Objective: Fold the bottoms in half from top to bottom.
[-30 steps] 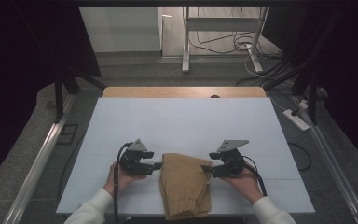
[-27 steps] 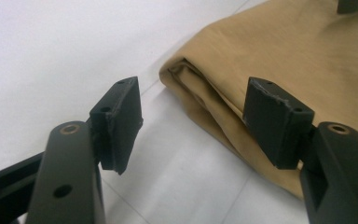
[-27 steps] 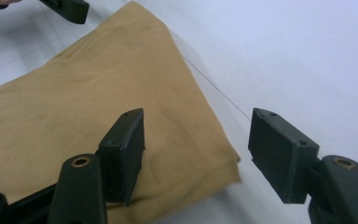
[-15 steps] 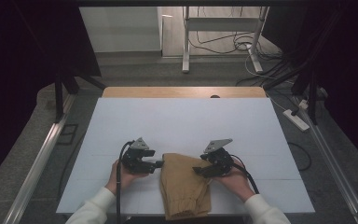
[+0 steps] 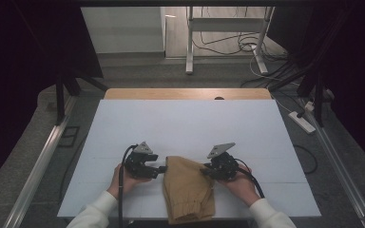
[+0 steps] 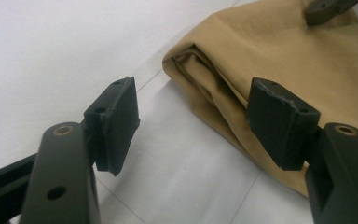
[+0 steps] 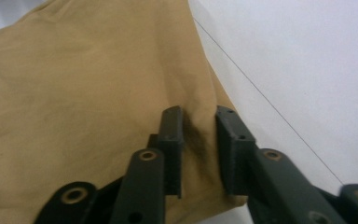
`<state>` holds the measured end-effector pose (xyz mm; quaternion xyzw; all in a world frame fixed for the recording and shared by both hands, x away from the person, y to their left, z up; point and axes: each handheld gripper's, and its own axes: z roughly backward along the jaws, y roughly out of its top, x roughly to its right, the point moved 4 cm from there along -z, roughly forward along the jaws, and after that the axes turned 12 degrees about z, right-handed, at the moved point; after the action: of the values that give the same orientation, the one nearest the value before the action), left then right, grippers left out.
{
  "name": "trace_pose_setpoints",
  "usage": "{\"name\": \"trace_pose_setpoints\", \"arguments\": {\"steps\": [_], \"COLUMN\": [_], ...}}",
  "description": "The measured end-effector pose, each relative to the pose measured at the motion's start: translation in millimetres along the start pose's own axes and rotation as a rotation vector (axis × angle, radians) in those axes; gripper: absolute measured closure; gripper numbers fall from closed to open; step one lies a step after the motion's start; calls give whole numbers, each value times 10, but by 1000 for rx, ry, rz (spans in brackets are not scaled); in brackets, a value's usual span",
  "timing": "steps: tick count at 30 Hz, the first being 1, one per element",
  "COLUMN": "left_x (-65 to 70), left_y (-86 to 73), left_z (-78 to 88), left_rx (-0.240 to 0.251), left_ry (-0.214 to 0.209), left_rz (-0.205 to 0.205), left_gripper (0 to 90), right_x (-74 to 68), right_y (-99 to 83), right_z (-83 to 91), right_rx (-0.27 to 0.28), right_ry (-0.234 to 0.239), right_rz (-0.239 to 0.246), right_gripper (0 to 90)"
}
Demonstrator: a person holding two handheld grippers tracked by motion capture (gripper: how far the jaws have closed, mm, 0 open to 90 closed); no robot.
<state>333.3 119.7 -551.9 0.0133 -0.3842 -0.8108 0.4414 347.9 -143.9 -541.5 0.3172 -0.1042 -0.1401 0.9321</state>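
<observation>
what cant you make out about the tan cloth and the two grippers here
- Near end of the tan cloth: high view, cut off by the bottom edge.
- What garment it is: folded, cannot tell.
- Right hand-held gripper: right gripper view, a cloth fold sits between the jaws; whether it is truly pinched is unclear.

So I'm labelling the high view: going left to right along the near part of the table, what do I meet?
left hand → left gripper → tan folded cloth → right gripper → right hand
</observation>
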Motion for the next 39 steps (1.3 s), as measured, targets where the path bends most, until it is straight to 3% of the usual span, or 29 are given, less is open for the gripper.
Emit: {"name": "trace_pose_setpoints", "arguments": {"steps": [6, 13, 21, 28, 33, 34, 38, 39], "left_x": [3, -3, -7, -14, -35, -39, -39, -38], "left_y": [-7, -8, 2, -2, -15, -16, -4, 2], "left_z": [9, 21, 36, 47, 63, 67, 86, 93], "left_rx": [-1, 1, 12, 12, 14, 16, 29, 33], "left_ry": [-4, -3, 0, 1, 1, 3, -4, -7], "left_rz": [0, -2, 5, 5, 9, 11, 25, 32], "left_gripper": [333, 332, 332, 330, 330, 330, 328, 328], "right_x": [-24, -34, 53, 239, 326, 330, 332, 333], "right_y": [22, 74, 176, 252, 190, 187, 203, 206], "right_z": [37, 98, 210, 55, -77, -73, -33, -19], "right_rx": [-1, 25, 72, 52, 34, 37, 60, 67], "right_ry": [-17, -46, -84, -91, -65, -66, -111, -105], "right_rz": [32, 64, 76, 61, 27, 22, 7, -5], "right_gripper": [836, 845, 845, 843, 834, 814, 579, 545]}}
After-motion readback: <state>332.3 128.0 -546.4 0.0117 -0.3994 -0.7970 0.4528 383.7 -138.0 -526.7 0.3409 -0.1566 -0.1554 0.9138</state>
